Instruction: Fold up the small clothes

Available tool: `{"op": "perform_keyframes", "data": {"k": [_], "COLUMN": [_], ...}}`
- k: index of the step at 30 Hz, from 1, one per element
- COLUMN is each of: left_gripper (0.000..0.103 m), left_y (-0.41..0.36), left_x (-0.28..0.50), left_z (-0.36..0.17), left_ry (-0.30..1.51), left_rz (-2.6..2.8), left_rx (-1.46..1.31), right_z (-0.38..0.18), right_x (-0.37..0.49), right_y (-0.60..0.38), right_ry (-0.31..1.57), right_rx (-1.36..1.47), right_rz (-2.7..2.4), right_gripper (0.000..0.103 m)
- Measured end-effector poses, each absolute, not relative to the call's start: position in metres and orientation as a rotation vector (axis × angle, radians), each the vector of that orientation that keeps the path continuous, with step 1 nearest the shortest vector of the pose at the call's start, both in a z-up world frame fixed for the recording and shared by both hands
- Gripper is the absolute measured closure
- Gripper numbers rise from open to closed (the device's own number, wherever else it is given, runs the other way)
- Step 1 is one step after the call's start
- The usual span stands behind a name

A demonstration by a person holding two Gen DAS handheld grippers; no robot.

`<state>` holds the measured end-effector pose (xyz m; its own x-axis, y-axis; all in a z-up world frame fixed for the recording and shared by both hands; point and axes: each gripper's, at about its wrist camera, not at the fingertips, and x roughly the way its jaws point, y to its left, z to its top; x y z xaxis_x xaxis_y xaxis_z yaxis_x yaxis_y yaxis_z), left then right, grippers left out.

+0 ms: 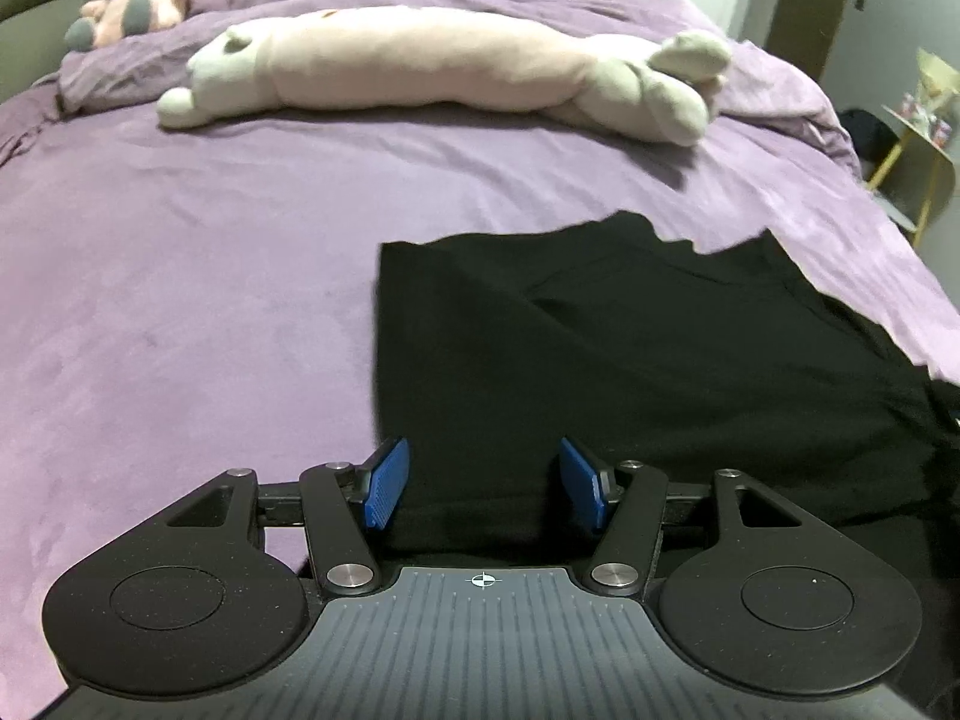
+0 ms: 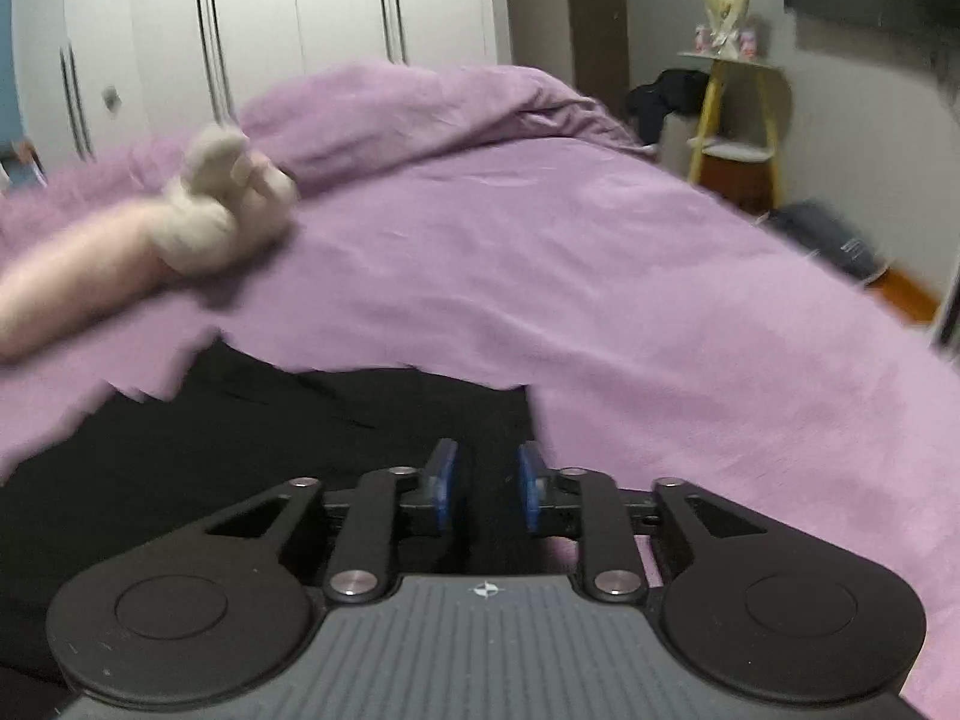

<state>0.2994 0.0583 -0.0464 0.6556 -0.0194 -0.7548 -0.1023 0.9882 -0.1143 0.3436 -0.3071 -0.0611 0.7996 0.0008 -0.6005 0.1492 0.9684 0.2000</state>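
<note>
A black garment (image 1: 630, 360) lies spread flat on the near part of the purple bedspread (image 1: 180, 300). The left gripper (image 1: 483, 489) hangs over its near left edge, blue pads wide apart and empty. The right gripper (image 2: 483, 483) sits over its right edge, pads parted with a narrower gap. Farther off lies a long pink plush toy (image 1: 420, 66).

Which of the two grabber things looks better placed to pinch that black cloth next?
Probably the left gripper: its jaws are wide open over the black cloth, near its left edge. The right gripper is at the cloth's right edge, jaws narrower, and its view is blurred.
</note>
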Motion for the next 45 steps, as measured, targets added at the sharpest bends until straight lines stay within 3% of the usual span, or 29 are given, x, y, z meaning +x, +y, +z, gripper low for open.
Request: {"op": "perform_keyframes", "data": {"k": [3, 6, 9, 18, 32, 35, 37, 40, 45], "left_gripper": [0.041, 0.036, 0.029, 0.026, 0.021, 0.021, 0.022, 0.027, 0.026], "left_y": [0.049, 0.046, 0.047, 0.050, 0.056, 0.057, 0.061, 0.074, 0.111], "left_x": [0.306, 0.310, 0.313, 0.310, 0.307, 0.304, 0.297, 0.277, 0.197], "left_z": [-0.052, -0.060, -0.062, -0.064, -0.066, -0.062, -0.057, -0.046, -0.024], "left_ry": [0.867, 0.885, 0.903, 0.912, 0.955, 0.973, 0.974, 0.979, 0.927], "left_rz": [0.052, 0.080, 0.104, 0.115, 0.161, 0.172, 0.179, 0.161, 0.061], "left_rx": [-0.091, -0.064, -0.060, -0.081, -0.061, -0.046, -0.035, -0.066, -0.167], "right_z": [-0.071, -0.090, -0.096, -0.070, -0.097, -0.091, -0.082, -0.067, -0.061], "right_x": [0.346, 0.353, 0.347, 0.314, 0.310, 0.307, 0.301, 0.276, 0.182], "right_y": [-0.288, -0.265, -0.252, -0.248, -0.252, -0.254, -0.257, -0.269, -0.308], "right_ry": [0.726, 0.822, 0.767, 0.733, 0.702, 0.704, 0.713, 0.758, 0.872], "right_rx": [0.286, 0.144, 0.001, -0.044, -0.164, -0.152, -0.137, -0.055, 0.149], "right_rz": [0.101, 0.111, 0.112, 0.072, 0.052, 0.043, -0.008, -0.020, 0.066], "right_gripper": [0.074, 0.074, 0.074, 0.074, 0.071, 0.067, 0.054, 0.052, 0.050]}}
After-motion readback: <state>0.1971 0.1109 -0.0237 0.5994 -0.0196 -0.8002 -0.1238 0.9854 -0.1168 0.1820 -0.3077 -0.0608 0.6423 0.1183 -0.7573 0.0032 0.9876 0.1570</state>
